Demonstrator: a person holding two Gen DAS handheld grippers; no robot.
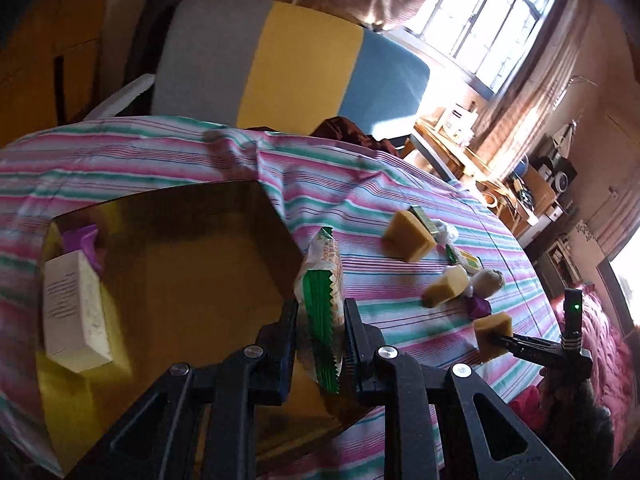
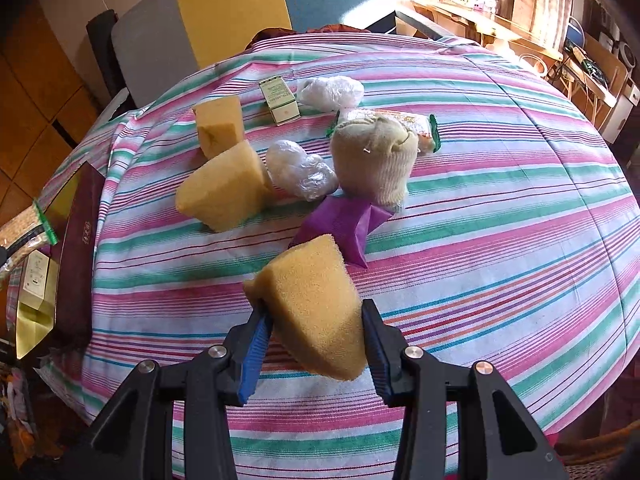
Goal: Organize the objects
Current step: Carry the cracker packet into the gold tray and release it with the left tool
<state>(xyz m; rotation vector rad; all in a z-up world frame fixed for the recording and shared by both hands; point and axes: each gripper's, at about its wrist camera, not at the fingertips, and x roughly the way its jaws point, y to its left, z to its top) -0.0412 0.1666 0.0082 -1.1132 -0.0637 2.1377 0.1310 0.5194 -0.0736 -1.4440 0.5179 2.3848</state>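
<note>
Open gold-lined box [image 1: 180, 280] on the striped worktop [image 1: 360, 200], holding a white carton [image 1: 76, 312] and a purple scrap [image 1: 80, 240] at its left side. Left tool [image 1: 320, 328] clamped tight on a green-edged snack packet [image 1: 320, 280], over the box's right rim. Only in the right wrist view: rolled sock [image 2: 376, 160], two clear plastic bundles [image 2: 300, 172], small green carton [image 2: 278, 100]. Right tool [image 2: 316, 340] gripping a yellow sponge wedge [image 2: 312, 308], near the worktop's near edge.

Window [image 1: 484, 20] glare, dim blurred left view, fisheye-warped edges.
</note>
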